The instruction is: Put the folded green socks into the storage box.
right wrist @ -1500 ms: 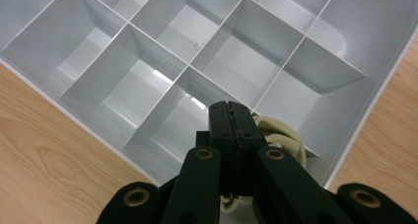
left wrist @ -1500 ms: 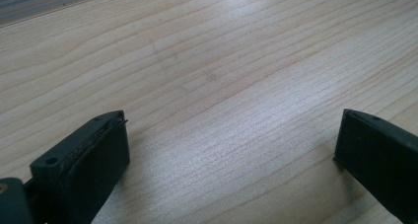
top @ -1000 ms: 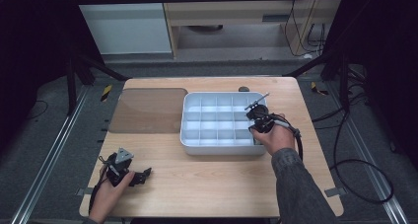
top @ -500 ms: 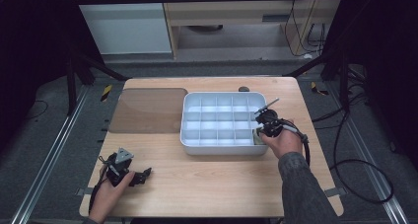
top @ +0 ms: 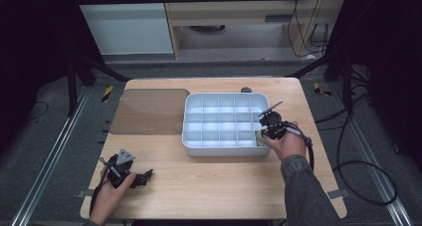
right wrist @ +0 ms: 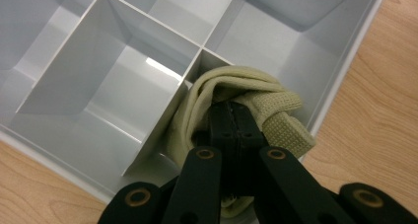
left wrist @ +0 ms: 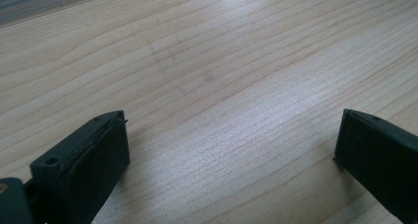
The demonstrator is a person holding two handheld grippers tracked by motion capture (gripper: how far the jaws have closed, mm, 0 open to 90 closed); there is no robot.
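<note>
Landmark: we place everything by the white divided tray (top: 222,122), which sits on the wooden table (top: 219,186) toward its far right.

Right gripper (right wrist: 230,116): jaws pressed together, pinching a pale yellow-green cloth (right wrist: 276,118). From above we see it at the tray's near right corner (top: 268,129), tilted down into the tray.

Cloth: bunched up in the tray's near right corner compartment, against a divider wall, with one fold near the tray's outer rim. We can see a patch of it at that corner from above (top: 260,135).

Cloth relative to gripper: it wraps around the jaw tips, folds rising on both sides of them; the pinch is near the middle of the bundle.

Why held so: we judge the steep downward angle lets the jaws reach inside one narrow cell without catching the dividers; whether the cloth is going in or coming out we cannot tell.

Left gripper (top: 130,175): well away from the tray, near the table's near left corner, held low in the person's left hand (top: 108,195). Its jaws stand spread wide over bare wood (left wrist: 231,145), holding nothing.

Why parked there: we judge it is idle, kept clear of the tray.

Brown mat (top: 149,110): flat just left of the tray.
</note>
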